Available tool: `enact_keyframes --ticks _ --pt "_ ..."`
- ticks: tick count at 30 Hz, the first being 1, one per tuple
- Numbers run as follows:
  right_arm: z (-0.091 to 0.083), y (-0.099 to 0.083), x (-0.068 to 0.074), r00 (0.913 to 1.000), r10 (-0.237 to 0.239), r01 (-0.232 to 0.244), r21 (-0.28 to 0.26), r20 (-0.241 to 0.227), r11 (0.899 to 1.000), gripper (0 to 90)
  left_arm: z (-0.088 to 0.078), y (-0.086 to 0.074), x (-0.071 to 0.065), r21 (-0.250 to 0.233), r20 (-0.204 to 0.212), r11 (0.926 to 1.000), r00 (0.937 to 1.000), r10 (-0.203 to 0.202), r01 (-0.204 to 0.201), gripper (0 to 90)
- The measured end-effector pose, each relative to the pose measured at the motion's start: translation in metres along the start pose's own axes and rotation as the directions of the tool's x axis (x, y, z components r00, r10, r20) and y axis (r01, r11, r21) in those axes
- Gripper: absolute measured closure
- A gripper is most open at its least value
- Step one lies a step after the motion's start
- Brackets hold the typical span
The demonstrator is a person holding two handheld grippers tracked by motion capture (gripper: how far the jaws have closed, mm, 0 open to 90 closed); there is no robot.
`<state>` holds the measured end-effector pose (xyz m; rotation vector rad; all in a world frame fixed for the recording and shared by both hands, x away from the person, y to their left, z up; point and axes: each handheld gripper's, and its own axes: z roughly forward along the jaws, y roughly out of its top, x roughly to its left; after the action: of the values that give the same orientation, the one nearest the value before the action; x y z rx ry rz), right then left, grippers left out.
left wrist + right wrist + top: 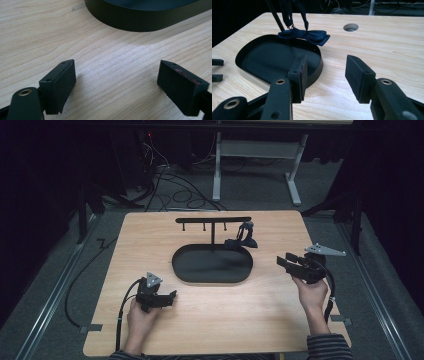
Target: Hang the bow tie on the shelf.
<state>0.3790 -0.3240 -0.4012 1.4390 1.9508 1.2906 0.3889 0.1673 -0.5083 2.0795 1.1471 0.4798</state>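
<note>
Bow tie [308,35] looks soft, light, floppy; best pinched at centre knot. Right gripper [325,76] and left gripper [116,86] both spread, empty.

Bow tie [308,35]: dark navy, satin sheen, knotted, wings spread flat. It sits on the far rim of my black oval tray [318,66], one wing poking out past the edge over the wood. Its strap [286,12] runs up from the knot and hangs off the end of the T-bar stand [213,220] rising from the tray's back.
</note>
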Motion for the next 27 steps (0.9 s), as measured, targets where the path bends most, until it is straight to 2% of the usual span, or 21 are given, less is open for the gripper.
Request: enact_keyframes --ticks 6,27 --pt "-0.002 -0.006 0.001 0.9997 -0.020 0.020 0.014 0.017 1.000 54.0 0.000 0.000 0.000 0.000 0.000 1.0000 1.0000 0.000 0.000 15.8" --pt "0.000 -0.039 -0.001 0.9992 0.040 -0.039 0.032 -0.009 0.999 54.1 0.000 0.000 0.000 0.000 0.000 1.0000 1.0000 0.000 0.000 15.7"
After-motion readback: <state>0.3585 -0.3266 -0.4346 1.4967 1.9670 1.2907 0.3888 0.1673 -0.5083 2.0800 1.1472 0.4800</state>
